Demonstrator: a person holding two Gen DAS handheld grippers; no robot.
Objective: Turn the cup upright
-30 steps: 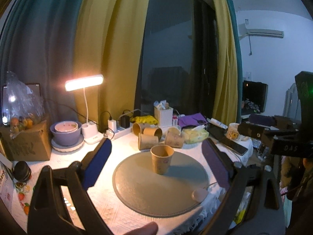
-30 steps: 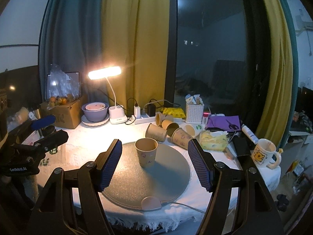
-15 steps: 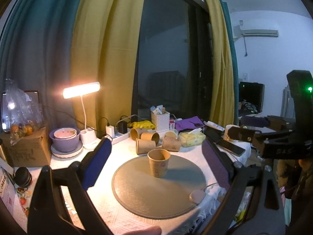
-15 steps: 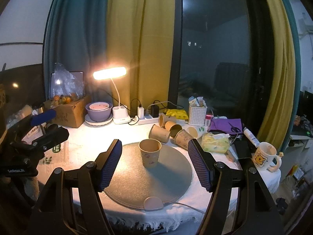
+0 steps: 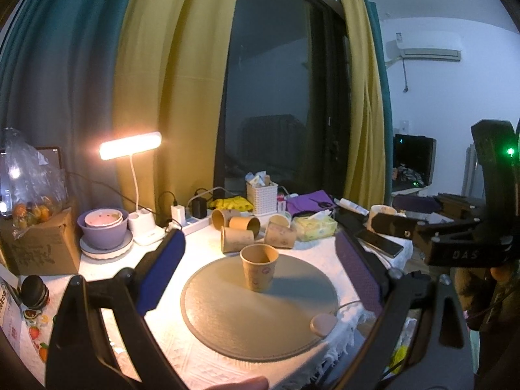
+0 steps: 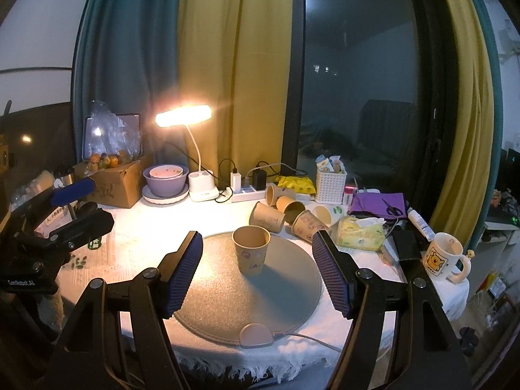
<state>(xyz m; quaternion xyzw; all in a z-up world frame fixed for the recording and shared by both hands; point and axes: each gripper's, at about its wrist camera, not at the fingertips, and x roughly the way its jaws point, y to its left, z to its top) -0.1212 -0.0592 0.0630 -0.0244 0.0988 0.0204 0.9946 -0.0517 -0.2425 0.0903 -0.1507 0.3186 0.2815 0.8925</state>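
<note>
A brown paper cup stands upright, mouth up, on the round grey mat. My left gripper is open and empty, held back from and above the table, with the cup seen between its fingers. My right gripper is open and empty too, also back from the cup. Each gripper shows at the edge of the other's view: the right, the left.
Several paper cups lie on their sides behind the mat. A lit desk lamp, purple bowl, cardboard box, white basket, tissue pack, phone and yellow mug crowd the table.
Both grippers have drawn back and risen a little; the cup looks smaller and lower in view. The cup stays upright on the mat.
</note>
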